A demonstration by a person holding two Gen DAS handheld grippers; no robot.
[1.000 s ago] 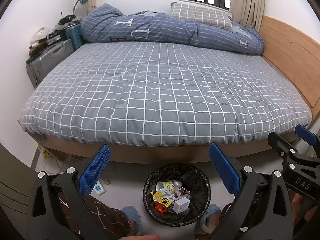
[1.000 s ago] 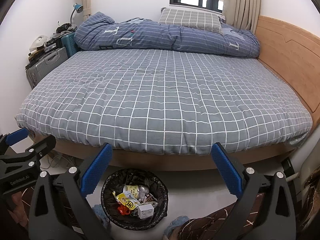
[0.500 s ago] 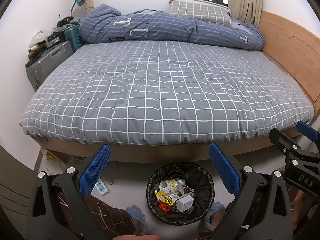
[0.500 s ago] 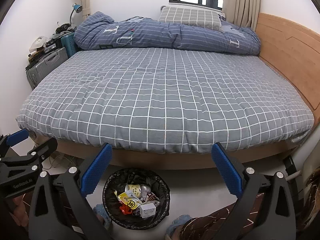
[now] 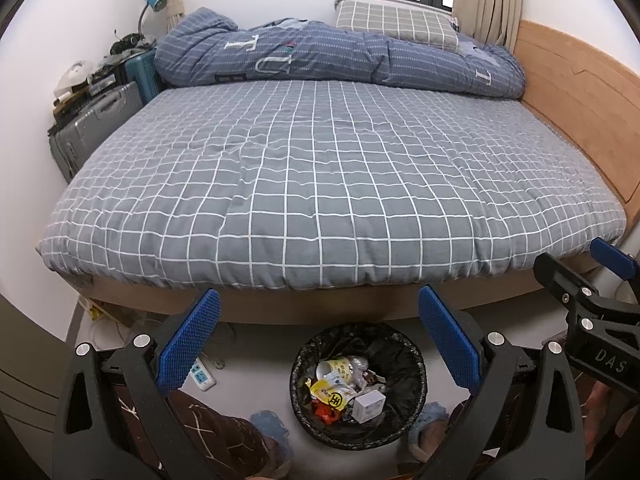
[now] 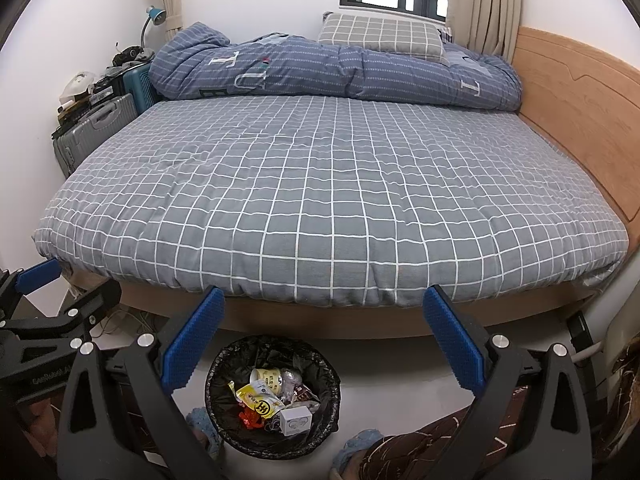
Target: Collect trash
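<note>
Two grippers are held side by side above the floor at the foot of the bed, both aimed forward over the mattress. The left gripper (image 5: pixel 318 340) has its jaws spread wide with nothing between the blue pads; the right gripper (image 6: pixel 324 340) is likewise spread and empty. Each appears at the edge of the other's view (the right one at the far right of the left wrist view, the left one at the far left of the right wrist view), so they are near each other but apart.

The trash bin (image 5: pixel 358 386) stands on the pale floor just in front of the bed frame, between the person's slippered feet. It is lined with a black bag and already holds the visible trash: a yellow wrapper (image 6: pixel 258 398), a paper cup (image 6: pixel 269 378), a small white box (image 6: pixel 295 421) and a red scrap. Judged from this placement, the bin is kept close to the person so that collected items can be dropped straight down.

No loose trash is visible on the checked grey bedcover (image 6: pixel 320 200); the task therefore appears complete or close to it.

Room: a rolled blue duvet (image 5: pixel 340 60) and a checked pillow lie at the far side, a wooden headboard (image 5: pixel 580 112) runs along the right, suitcases (image 5: pixel 96 124) stand at the left wall, and a power strip (image 5: pixel 200 374) lies on the floor near the bed.
</note>
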